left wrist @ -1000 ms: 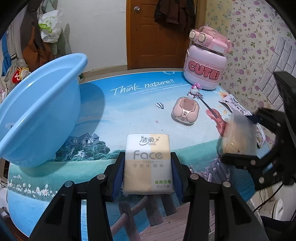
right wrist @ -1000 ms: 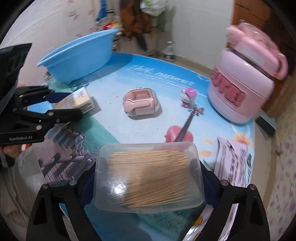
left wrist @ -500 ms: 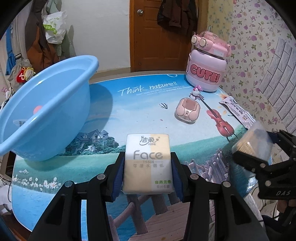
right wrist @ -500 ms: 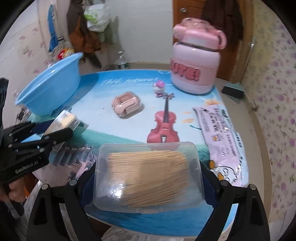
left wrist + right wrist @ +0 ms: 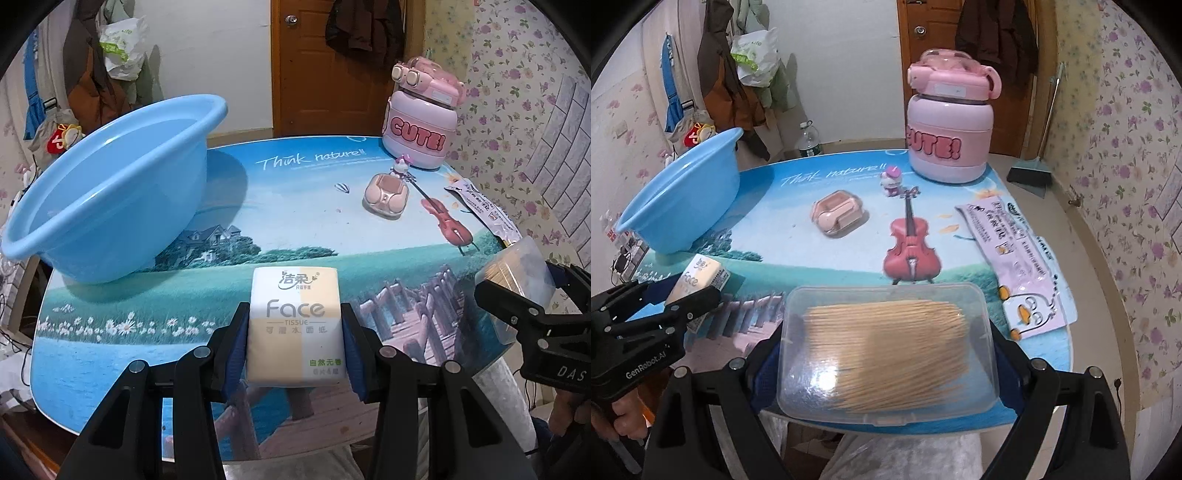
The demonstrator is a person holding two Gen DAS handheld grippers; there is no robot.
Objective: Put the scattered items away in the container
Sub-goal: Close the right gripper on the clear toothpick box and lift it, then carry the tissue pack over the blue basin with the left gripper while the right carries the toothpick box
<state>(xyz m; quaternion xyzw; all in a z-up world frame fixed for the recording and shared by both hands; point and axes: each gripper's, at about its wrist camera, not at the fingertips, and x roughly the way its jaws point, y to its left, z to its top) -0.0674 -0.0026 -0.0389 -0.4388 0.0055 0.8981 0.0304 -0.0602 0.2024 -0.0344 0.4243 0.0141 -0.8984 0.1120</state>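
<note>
Two handheld tools over the near edge of a round bench (image 5: pixel 303 206) covered in a printed landscape with a violin and the words "Think nature!!".

Left tool (image 5: pixel 295 328), black with blue pads, pinching a small tissue pack (image 5: pixel 295 325) by its two long sides — pack white and pale yellow, marked "Face Tissue", held clear of the bench top. Seen from the right wrist view as the left tool (image 5: pixel 683 291) at the lower left edge, gripped by a hand (image 5: pixel 624 413), pack end (image 5: pixel 701 280) poking out between the pads.

Right tool (image 5: pixel 886 350) spread wide yet clamped on a clear plastic box of toothpicks (image 5: pixel 886 350), box lying flat between the pads, lid up, toothpicks running side to side. Same box (image 5: pixel 517 273) visible at the right edge of the left wrist view, tilted, held in the right tool (image 5: pixel 524 295).

Light blue basin (image 5: pixel 110 192) at the far left of the bench, tipped with its opening toward the cameras, part of it overhanging the bench edge; well apart from both tools.

Elsewhere on the bench: large pink jug (image 5: pixel 949 125) lettered "CUTE!" at the far side, a tiny cat figurine (image 5: pixel 892 181) just in front of it, a pink earbud case (image 5: pixel 838 216) near the middle, a flat pale purple packet (image 5: pixel 1012 258) along the right edge.
</note>
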